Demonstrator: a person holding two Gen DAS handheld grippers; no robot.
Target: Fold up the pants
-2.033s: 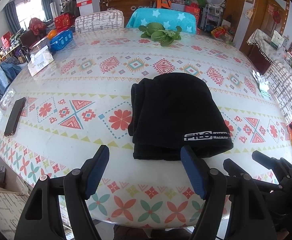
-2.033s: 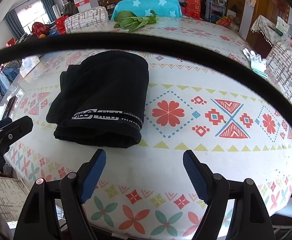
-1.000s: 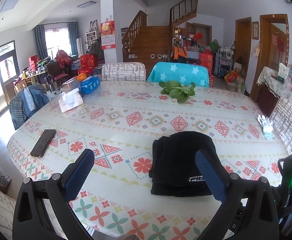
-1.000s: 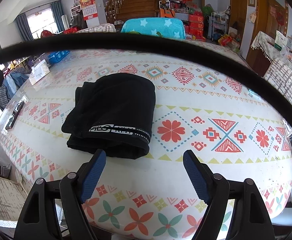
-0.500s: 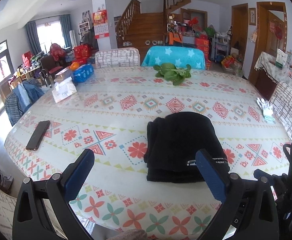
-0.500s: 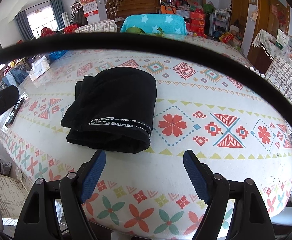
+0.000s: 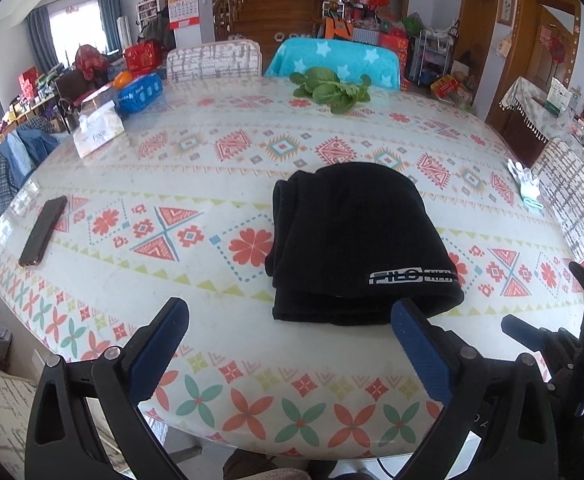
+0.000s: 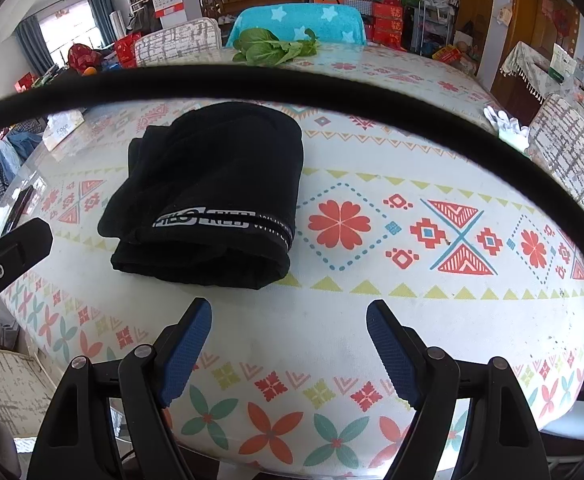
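Black pants (image 7: 356,240) lie folded into a compact bundle on the patterned tablecloth (image 7: 196,168), with a white logo band near the front edge. They also show in the right wrist view (image 8: 212,192). My left gripper (image 7: 290,320) is open and empty, hovering above the table's near edge just in front of the bundle. My right gripper (image 8: 290,320) is open and empty, in front and to the right of the bundle. Neither touches the cloth.
A phone (image 7: 43,230) lies at the table's left edge. A tissue box (image 7: 98,132) and a blue pack (image 7: 138,92) stand far left. Leafy greens (image 7: 332,90) lie at the far side, white gloves (image 7: 526,184) at the right. A black cable (image 8: 292,88) arcs across the right view.
The left gripper rose and tilted up to look across the room, then came back down close over the table front. The right gripper barely moved. The pants stayed put.
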